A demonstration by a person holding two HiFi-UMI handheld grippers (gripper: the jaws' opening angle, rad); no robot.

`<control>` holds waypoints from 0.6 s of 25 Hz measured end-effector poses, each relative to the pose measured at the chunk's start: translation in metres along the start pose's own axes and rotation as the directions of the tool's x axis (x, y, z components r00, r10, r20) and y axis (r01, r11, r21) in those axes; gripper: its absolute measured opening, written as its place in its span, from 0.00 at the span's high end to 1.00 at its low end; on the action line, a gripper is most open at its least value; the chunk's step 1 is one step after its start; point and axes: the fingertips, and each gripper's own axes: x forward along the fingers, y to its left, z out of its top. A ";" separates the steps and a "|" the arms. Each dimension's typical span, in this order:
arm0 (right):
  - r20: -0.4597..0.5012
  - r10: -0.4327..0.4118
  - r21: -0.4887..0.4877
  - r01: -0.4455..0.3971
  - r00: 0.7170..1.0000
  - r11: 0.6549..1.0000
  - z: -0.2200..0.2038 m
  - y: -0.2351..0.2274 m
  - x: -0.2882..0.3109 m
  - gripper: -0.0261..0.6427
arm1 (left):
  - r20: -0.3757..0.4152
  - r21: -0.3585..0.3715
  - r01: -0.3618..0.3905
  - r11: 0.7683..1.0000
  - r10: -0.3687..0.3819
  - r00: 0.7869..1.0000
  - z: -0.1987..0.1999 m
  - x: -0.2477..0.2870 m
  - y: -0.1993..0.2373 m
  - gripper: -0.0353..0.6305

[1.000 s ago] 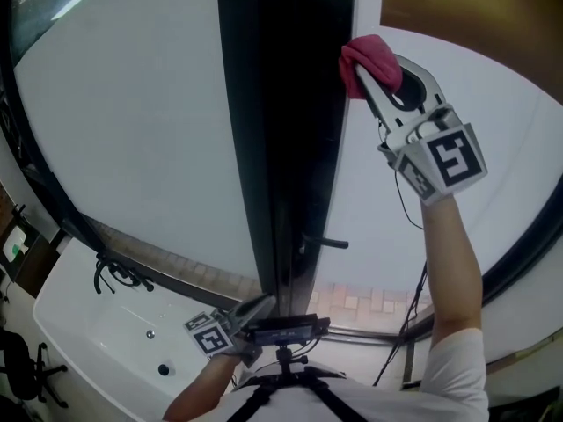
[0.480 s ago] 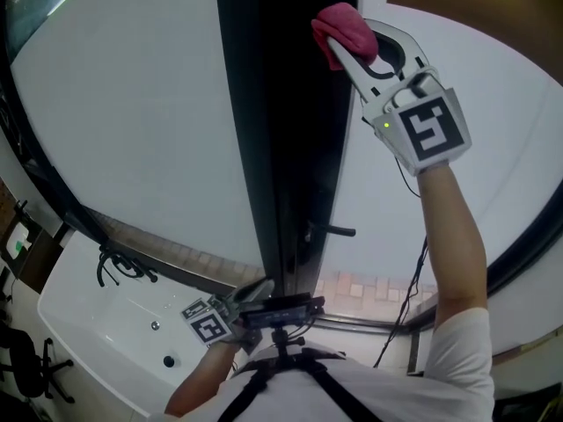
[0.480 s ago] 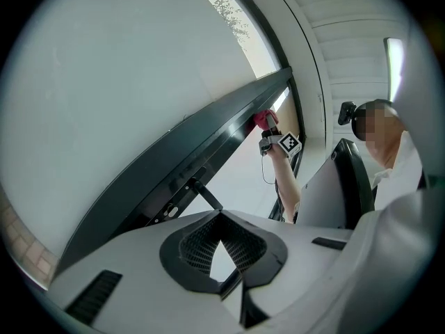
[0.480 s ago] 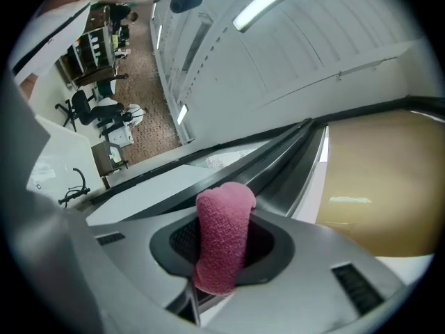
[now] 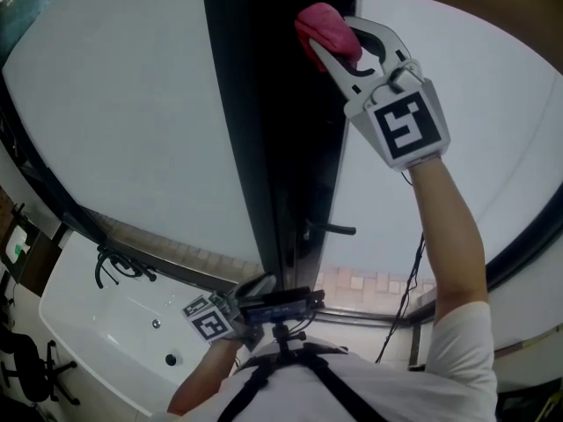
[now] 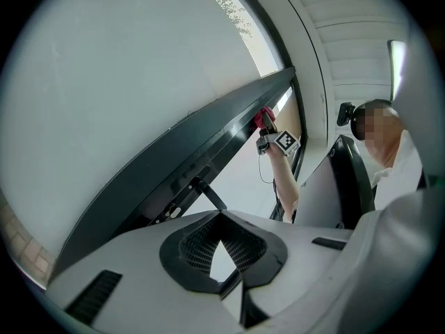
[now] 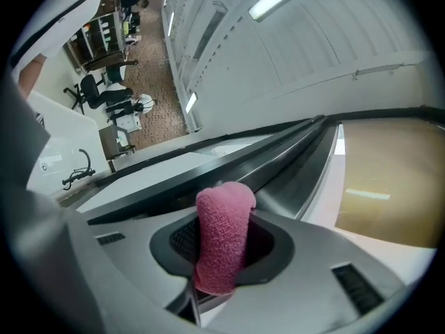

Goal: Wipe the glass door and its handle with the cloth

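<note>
In the head view my right gripper is raised high and shut on a rolled pink cloth. The cloth presses against the dark vertical door frame, between the frosted glass panels. Lower down on that frame sits the black door handle. In the right gripper view the cloth stands upright between the jaws. My left gripper is held low by the body, jaws together with nothing in them. The left gripper view shows the handle just beyond that gripper.
A white desk with a black cable stands at the lower left, with a black office chair beside it. A thin wire hangs by the right arm. A chest-mounted device sits at the bottom centre.
My right gripper has carried the pink cloth up and to the left, from the frame's right edge onto the dark frame. The left gripper has stayed low by the body.
</note>
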 end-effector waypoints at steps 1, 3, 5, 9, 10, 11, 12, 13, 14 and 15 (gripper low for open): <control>-0.009 0.003 -0.017 -0.003 1.000 1.000 -0.002 0.004 0.000 0.82 | -0.004 -0.004 0.001 1.000 -0.001 1.000 -0.002 0.001 0.001 0.96; -0.020 0.003 -0.031 -0.003 1.000 1.000 -0.003 0.009 0.000 0.82 | -0.011 -0.011 0.003 1.000 -0.003 1.000 -0.004 0.003 0.002 0.96; -0.028 0.000 -0.031 0.000 1.000 1.000 -0.004 0.010 0.000 0.82 | -0.015 -0.017 0.005 1.000 -0.006 1.000 -0.006 0.004 0.003 0.96; -0.051 0.006 -0.028 -0.007 0.999 1.000 -0.006 0.015 0.000 0.82 | -0.019 -0.025 0.004 1.000 -0.004 1.000 -0.008 0.005 0.005 0.96; -0.058 0.009 -0.026 -0.010 0.998 1.000 -0.007 0.017 -0.001 0.82 | -0.020 -0.027 0.004 1.000 -0.005 1.000 -0.009 0.005 0.005 0.96; -0.065 0.012 -0.024 -0.013 0.998 1.000 -0.008 0.019 -0.001 0.82 | -0.021 -0.028 0.005 1.000 -0.005 1.000 -0.009 0.005 0.005 0.96; -0.072 0.015 -0.021 -0.016 0.997 1.000 -0.009 0.021 -0.001 0.82 | -0.022 -0.029 0.006 1.000 -0.006 1.000 -0.010 0.005 0.005 0.96; -0.080 0.017 -0.019 -0.019 0.997 1.000 -0.011 0.023 -0.001 0.82 | -0.023 -0.031 0.006 1.000 -0.007 1.000 -0.010 0.005 0.005 0.96; -0.089 0.019 -0.017 -0.021 0.996 1.000 -0.012 0.025 -0.002 0.82 | -0.023 -0.032 0.006 0.999 -0.007 1.000 -0.011 0.005 0.004 0.96; -0.097 0.020 -0.017 -0.022 0.995 1.000 -0.014 0.027 -0.002 0.82 | -0.024 -0.033 0.006 0.999 -0.007 1.000 -0.012 0.004 0.004 0.96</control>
